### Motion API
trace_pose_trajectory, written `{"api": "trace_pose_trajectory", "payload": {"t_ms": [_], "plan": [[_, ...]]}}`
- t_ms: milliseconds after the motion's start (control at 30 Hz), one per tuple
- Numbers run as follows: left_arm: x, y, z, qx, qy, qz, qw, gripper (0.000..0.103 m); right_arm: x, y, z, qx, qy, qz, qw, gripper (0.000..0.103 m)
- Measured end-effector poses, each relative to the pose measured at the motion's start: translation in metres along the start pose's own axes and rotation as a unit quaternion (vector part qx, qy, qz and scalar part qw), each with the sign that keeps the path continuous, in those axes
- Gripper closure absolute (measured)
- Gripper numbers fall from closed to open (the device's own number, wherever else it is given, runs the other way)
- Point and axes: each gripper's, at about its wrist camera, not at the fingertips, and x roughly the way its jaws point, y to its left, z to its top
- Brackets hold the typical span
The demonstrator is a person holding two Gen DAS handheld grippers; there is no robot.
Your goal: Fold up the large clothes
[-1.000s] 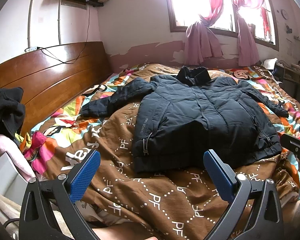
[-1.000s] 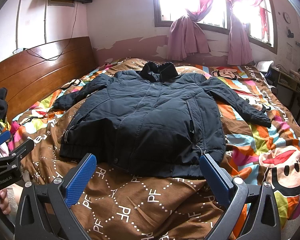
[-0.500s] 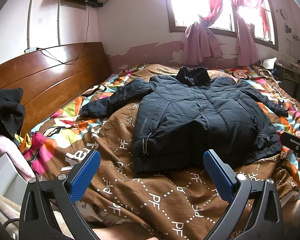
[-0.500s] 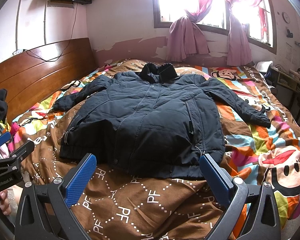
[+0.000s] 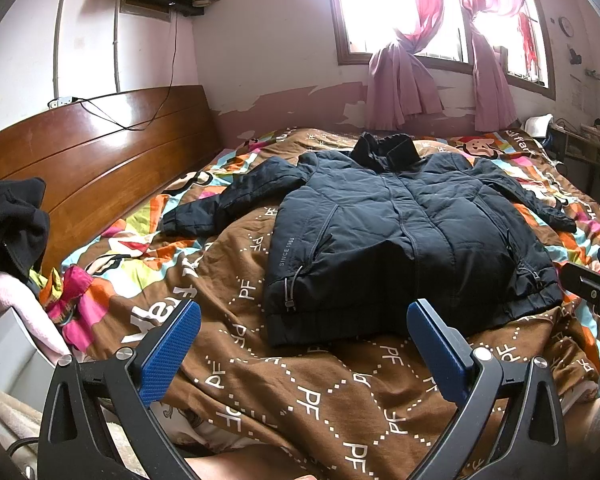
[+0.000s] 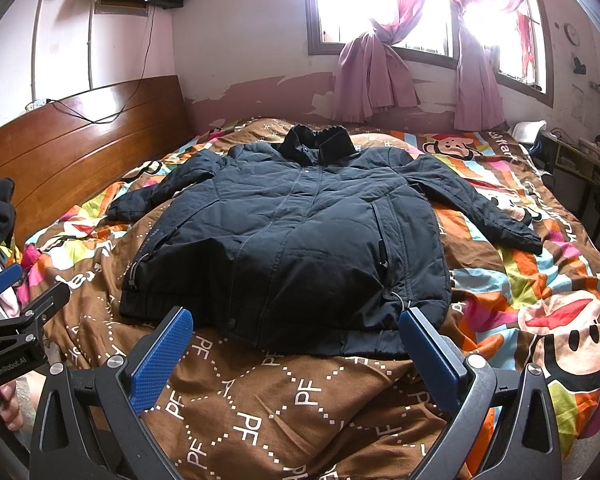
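A dark navy padded jacket (image 5: 404,232) lies front up on the bed, collar toward the window, both sleeves spread out; it also shows in the right wrist view (image 6: 296,236). My left gripper (image 5: 304,344) is open and empty, held above the quilt short of the jacket's hem near its left corner. My right gripper (image 6: 296,344) is open and empty, just short of the hem's middle and right part. Each gripper shows at the edge of the other's view, the right one (image 5: 596,284) and the left one (image 6: 16,312).
The bed carries a brown and multicoloured cartoon quilt (image 6: 300,400). A wooden headboard (image 5: 88,160) runs along the left. Dark and pink clothes (image 5: 8,240) are piled at the left. A window with pink curtains (image 6: 380,48) is behind. A cluttered side table (image 6: 572,156) stands at the right.
Both views have shifted slightly; the grippers edged a little nearer the jacket's hem. The jacket has not moved and both grippers stay open.
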Motion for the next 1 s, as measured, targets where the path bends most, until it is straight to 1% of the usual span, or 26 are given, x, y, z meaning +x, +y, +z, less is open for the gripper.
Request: {"api": "trace_pose_trajectory", "payload": {"t_ms": [1000], "plan": [[-0.0016,-0.0016,0.0006,0.002,-0.003,0.001,1.0,0.002,-0.0014,0.0014,0.0006,-0.001,-0.002,0.001,1.0,0.0]]}}
